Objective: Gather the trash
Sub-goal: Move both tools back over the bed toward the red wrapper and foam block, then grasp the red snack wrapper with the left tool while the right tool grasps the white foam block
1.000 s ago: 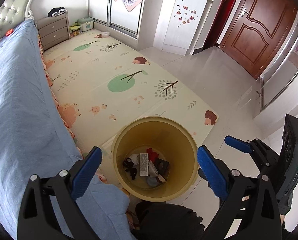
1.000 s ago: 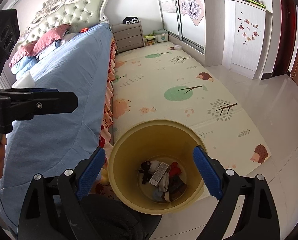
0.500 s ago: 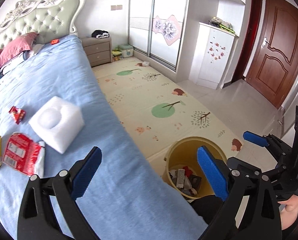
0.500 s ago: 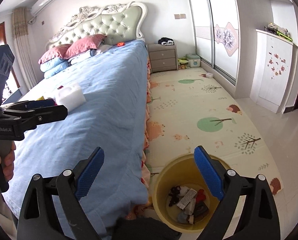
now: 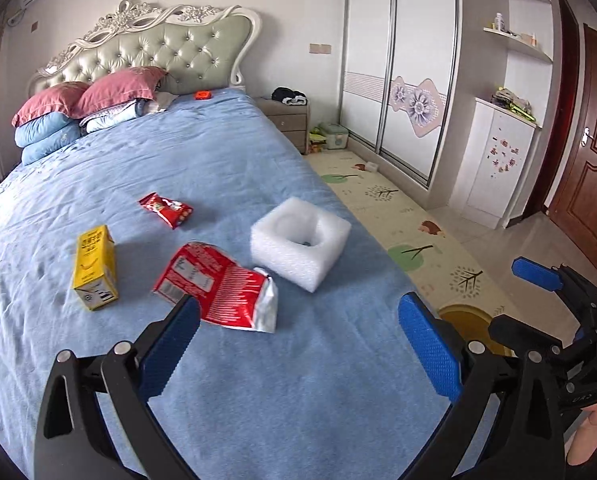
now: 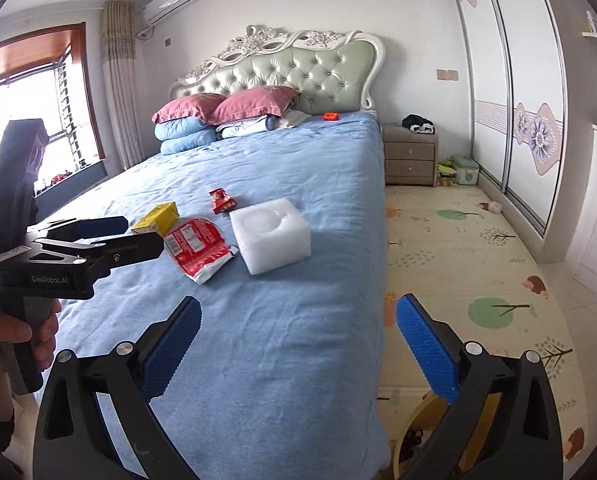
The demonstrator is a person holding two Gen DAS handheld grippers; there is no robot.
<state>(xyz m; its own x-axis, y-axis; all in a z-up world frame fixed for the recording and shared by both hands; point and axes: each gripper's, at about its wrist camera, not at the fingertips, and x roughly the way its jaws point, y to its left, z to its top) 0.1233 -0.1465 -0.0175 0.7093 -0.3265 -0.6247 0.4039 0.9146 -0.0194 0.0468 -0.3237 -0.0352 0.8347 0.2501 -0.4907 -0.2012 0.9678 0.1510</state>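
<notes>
On bed (image 5: 226, 168): 4 trash pieces; window (image 6: 30, 92) only in right view; both hand-held grippers (image 5: 298, 340) (image 6: 298, 340) wide, empty.

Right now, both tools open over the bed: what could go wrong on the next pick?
1. The big red wrapper lies flat on the soft blue bedspread; the left tool may pinch fabric with it.
2. The foam block looks wide; open fingers may barely span it and push it off the bed edge.
3. The yellow bin is mostly hidden below that edge, so a drop could miss.
</notes>
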